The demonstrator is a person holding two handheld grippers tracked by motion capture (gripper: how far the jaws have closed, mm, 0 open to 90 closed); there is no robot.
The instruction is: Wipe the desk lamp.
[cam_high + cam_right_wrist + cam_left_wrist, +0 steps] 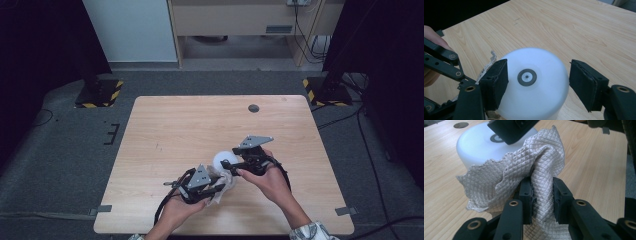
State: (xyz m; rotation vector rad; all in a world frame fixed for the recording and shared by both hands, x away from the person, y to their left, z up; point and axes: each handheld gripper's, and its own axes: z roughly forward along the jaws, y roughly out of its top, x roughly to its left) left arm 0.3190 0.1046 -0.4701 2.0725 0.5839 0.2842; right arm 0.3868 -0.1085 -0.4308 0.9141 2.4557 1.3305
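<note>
An upturned white bowl (221,158) with a dark ring on its base stands on the wooden table (200,120) near the front. My right gripper (228,165) straddles it from above. In the right gripper view the pads sit against both sides of the bowl (534,100), so the right gripper (539,81) is shut on it. My left gripper (542,195) is shut on a bunched, quilted beige cloth (524,167). The cloth lies against the near side of the bowl (477,147). A scalloped edge of the cloth (487,66) shows at the bowl's left.
A round dark cable hole (253,108) sits in the tabletop at the back right. Bare wood stretches behind and to both sides of the hands. Dark stands with striped bases (100,92) rise off the table's far corners.
</note>
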